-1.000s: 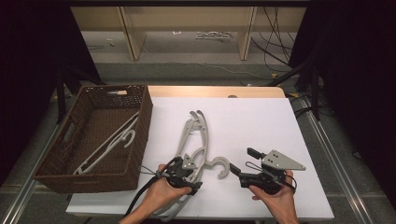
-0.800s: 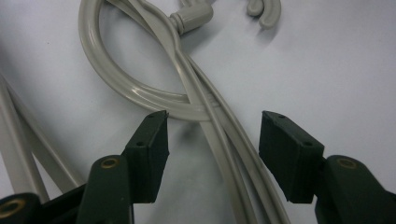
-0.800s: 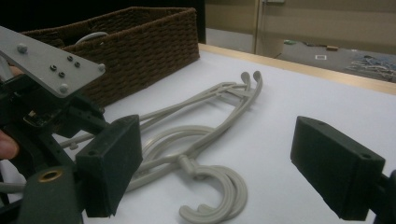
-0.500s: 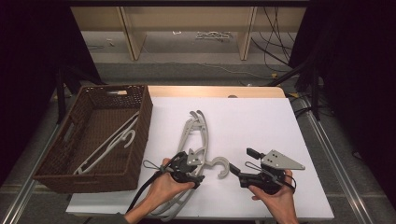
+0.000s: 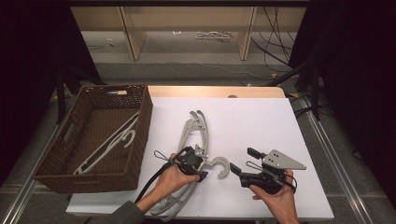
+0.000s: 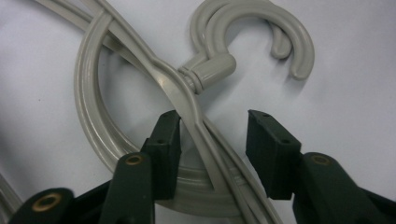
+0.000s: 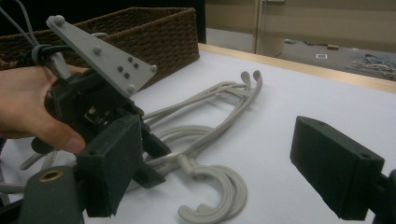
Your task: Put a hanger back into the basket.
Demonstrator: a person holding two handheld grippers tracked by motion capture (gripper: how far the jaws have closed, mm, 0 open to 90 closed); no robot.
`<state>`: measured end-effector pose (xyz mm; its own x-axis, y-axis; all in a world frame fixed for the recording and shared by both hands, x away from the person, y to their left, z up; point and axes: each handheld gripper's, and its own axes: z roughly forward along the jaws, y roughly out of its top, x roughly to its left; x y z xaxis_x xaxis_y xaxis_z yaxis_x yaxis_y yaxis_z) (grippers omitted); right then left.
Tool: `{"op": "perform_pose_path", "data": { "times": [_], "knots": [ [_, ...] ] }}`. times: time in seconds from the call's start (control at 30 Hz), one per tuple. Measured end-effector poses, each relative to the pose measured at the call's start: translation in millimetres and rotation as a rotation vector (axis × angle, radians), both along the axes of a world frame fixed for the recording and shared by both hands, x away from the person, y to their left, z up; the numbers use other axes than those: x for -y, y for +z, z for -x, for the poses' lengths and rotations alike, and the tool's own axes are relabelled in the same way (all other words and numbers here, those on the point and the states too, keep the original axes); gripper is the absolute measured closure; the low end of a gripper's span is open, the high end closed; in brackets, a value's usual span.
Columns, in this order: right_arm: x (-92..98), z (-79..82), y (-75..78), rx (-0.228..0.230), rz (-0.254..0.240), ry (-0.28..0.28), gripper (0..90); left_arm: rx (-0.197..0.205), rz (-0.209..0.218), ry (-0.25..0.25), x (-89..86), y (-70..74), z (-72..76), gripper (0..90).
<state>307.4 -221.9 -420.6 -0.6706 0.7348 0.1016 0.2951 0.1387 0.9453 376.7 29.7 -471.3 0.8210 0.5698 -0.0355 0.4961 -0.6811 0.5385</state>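
Observation:
Several grey plastic hangers lie tangled on the white table, their hooks toward the front. My left gripper is down on the pile just behind the hooks. In the left gripper view its jaws have just been closing and stand either side of a hanger's neck bar; the left pad touches the bar, the right pad is apart from it. The left gripper is open. My right gripper rests to the right of the hooks, wide open with nothing between its fingers, facing the left gripper.
A brown wicker basket stands at the table's left edge with one grey hanger inside. Its wall rises behind the left hand. A wooden shelf unit and cables sit on the floor beyond the table.
The left gripper has slid a little to the right and forward over the hangers toward the hooks, and its jaws stand narrower. The right gripper has kept still.

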Motion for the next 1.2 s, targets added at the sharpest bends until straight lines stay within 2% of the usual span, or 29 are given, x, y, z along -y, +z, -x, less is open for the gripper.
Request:
{"op": "perform_pose_path", "data": {
  "times": [0.2,0.23,0.27,0.3,0.33,0.37,0.43,0.47,0.5,0.53,0.6,0.63,0.7,0.73,0.77,0.87,0.9,0.97,1.03,1.07,1.1,1.13,1.2],
  "knots": [
    [1.8,1.0,1.3,-0.015,0.017,-0.008,18.2,-0.056,0.028,0.015,-1.6,-0.5,-8.1,62.2],
    [2.1,0.9,1.3,-0.010,0.022,-0.008,18.4,-0.084,0.046,0.026,-3.8,-0.1,-10.2,64.2],
    [1.8,1.0,1.3,-0.012,0.016,-0.011,18.4,-0.091,0.060,0.029,-4.8,0.4,-10.9,66.8],
    [2.3,1.0,1.5,-0.013,0.025,-0.010,18.4,-0.083,0.073,0.035,-5.5,1.2,-10.8,69.1],
    [1.5,0.1,0.3,-0.002,0.014,-0.008,18.4,-0.083,0.073,0.035,-5.5,1.2,-10.8,69.5],
    [2.2,0.6,0.8,-0.008,0.022,-0.006,18.5,-0.074,0.067,0.039,-6.3,3.1,-9.7,69.7],
    [2.1,0.4,1.0,-0.004,0.021,-0.012,18.5,-0.085,0.077,0.044,-9.4,5.5,-10.8,70.7],
    [2.0,0.8,1.3,-0.012,0.017,-0.012,18.5,-0.087,0.118,0.081,-9.2,6.1,-9.7,71.2],
    [2.1,0.9,1.2,-0.012,0.017,-0.010,18.5,-0.087,0.118,0.081,-9.2,6.1,-9.7,71.7],
    [2.3,1.1,1.2,-0.012,0.018,-0.009,18.5,-0.090,0.145,0.096,-10.4,7.5,-9.7,72.4],
    [2.3,0.7,1.1,-0.005,0.020,-0.009,18.6,-0.082,0.140,0.077,-16.8,13.1,-11.3,75.4],
    [2.1,1.0,1.2,-0.009,0.018,-0.011,18.5,-0.095,0.157,0.079,-20.1,15.3,-11.4,77.2],
    [2.1,1.1,1.2,-0.010,0.019,-0.011,18.5,-0.112,0.223,0.111,-25.1,18.2,-11.3,79.1],
    [2.9,1.7,2.0,-0.018,0.031,-0.012,18.5,-0.104,0.251,0.144,-25.4,19.6,-9.4,80.2],
    [2.2,0.9,1.3,-0.009,0.017,-0.011,18.5,-0.099,0.250,0.142,-30.4,24.2,-8.4,79.2],
    [3.0,1.3,1.5,-0.017,0.031,-0.011,18.5,-0.095,0.267,0.162,-34.0,27.8,-7.5,80.6],
    [3.0,1.3,1.5,-0.017,0.031,-0.011,18.5,-0.109,0.280,0.166,-37.0,28.9,-8.9,80.6],
    [2.7,1.8,2.0,-0.025,0.025,-0.009,18.6,-0.118,0.325,0.200,-40.1,30.6,-9.7,80.9],
    [3.1,1.4,1.8,-0.018,0.028,-0.010,18.5,-0.123,0.357,0.211,-46.4,35.3,-11.1,81.0],
    [3.1,1.4,1.8,-0.018,0.028,-0.010,18.5,-0.123,0.357,0.211,-46.4,35.3,-11.1,81.1],
    [2.3,0.5,0.8,-0.007,0.010,-0.011,18.5,-0.130,0.375,0.220,-48.1,36.9,-11.4,81.1],
    [3.2,1.4,1.9,-0.024,0.020,-0.009,18.5,-0.134,0.387,0.225,-50.2,38.8,-11.8,81.2],
    [3.2,0.9,1.3,-0.018,0.022,-0.010,18.5,-0.130,0.401,0.228,-54.1,43.0,-12.8,81.3]
  ]
}}
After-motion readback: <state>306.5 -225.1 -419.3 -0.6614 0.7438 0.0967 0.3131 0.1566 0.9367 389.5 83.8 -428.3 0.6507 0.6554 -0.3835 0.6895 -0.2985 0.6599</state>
